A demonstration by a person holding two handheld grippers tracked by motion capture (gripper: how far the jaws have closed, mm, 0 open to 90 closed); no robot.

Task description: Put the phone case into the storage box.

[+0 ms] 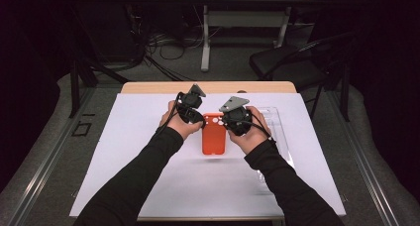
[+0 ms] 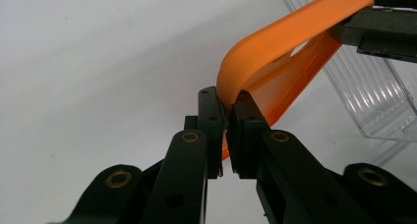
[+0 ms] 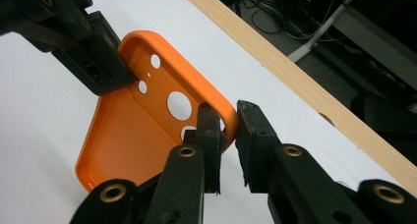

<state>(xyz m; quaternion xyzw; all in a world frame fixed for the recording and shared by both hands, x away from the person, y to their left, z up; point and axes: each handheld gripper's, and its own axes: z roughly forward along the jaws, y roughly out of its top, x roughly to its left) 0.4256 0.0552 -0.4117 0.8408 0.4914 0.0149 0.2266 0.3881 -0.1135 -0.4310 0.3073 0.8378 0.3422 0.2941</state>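
1. Two grippers on one orange phone case: the left gripper pinches its far-left corner, the right gripper its far-right corner, both at the camera-hole end.
2. Left gripper jaws nearly closed, clamped on the case rim; in the left gripper view the case runs off toward 2 o'clock, where the other gripper bites it.
3. Right gripper jaws nearly closed across the case's side wall, one pad inside, one outside; the case body extends toward 9–10 o'clock from them, ending at the left gripper's jaws.
4. Case held just above the white table cover, tilted, near end hanging lower. High view: long axis runs 12 to 6 o'clock, grippers at the 12 end, free end toward the person.
5. Both hands equally near; any flexing or turning hinges on these two opposite corner grips.
6. Clear plastic tray lies at 3 o'clock of the case, just beside the right hand.
7. No brand, label or writing readable on the case or tray.
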